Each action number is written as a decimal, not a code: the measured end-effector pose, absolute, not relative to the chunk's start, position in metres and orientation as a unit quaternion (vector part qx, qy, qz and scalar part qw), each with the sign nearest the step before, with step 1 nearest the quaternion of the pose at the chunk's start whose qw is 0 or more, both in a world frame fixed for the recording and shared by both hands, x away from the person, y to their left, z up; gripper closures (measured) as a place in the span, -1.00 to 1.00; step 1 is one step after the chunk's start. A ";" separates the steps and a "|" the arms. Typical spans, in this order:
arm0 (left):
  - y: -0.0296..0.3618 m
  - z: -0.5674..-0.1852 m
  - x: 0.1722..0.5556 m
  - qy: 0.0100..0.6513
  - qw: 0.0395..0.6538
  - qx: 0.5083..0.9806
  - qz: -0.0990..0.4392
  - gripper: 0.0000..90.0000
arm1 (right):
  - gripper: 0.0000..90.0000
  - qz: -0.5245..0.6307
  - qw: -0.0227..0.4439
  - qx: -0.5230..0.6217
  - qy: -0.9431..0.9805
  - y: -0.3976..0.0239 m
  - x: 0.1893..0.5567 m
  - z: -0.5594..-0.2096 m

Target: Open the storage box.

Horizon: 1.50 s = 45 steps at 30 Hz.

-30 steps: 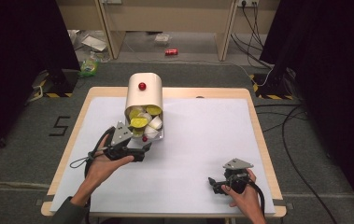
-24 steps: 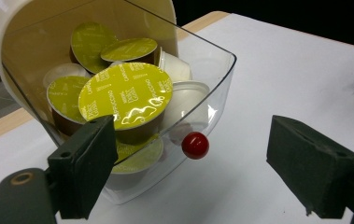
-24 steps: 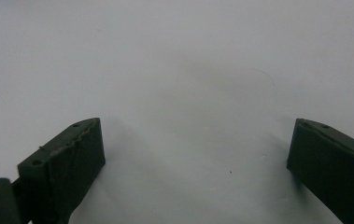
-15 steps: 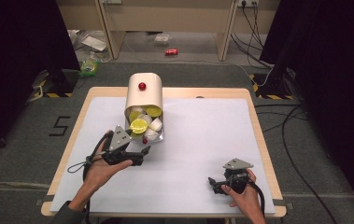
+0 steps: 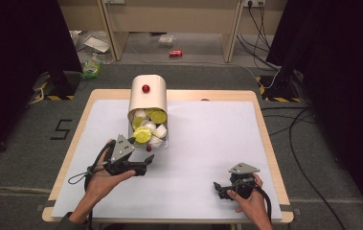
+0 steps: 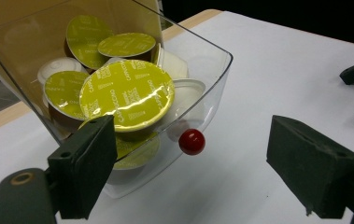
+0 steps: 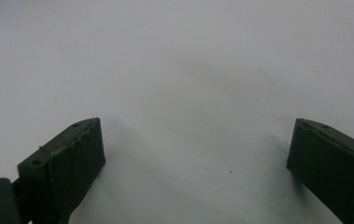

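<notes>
Left tongs point(image 5: 141, 163) back from the drawer's point(image 6: 212, 79) rim, wide; right tongs point(image 5: 223, 188) wide.

We see a white sheet point(image 5: 208, 143) covering the wooden table point(image 5: 265, 143). Beyond it, a red can point(image 5: 175, 53) lies on the grey floor, with crumpled litter point(image 5: 93, 68) off left and black cables point(image 5: 308, 124) trailing right.

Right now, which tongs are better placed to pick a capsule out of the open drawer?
Left. The left tongs sit open just in front of the clear drawer, facing the green capsule and the red knob. The right tongs are open too, but over bare table far to the side.
</notes>
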<state>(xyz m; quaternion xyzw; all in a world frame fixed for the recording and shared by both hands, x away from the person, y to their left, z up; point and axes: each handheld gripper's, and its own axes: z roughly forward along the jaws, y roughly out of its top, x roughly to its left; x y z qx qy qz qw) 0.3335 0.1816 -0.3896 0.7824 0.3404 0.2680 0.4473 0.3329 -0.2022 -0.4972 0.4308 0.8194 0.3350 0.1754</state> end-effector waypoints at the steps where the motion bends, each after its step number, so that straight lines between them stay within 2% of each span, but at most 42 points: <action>1: 0.182 -0.390 0.333 0.340 0.447 0.782 0.268 -0.65 | -0.90 0.335 0.175 0.431 0.819 -0.202 0.333 -0.497; 20: 0.185 -0.389 0.332 0.351 0.458 0.774 0.259 -0.62 | -0.91 0.336 0.174 0.431 0.819 -0.202 0.333 -0.497; 45: 0.190 -0.369 0.358 0.380 0.458 0.747 0.295 -0.56 | -0.93 0.336 0.171 0.431 0.820 -0.202 0.333 -0.497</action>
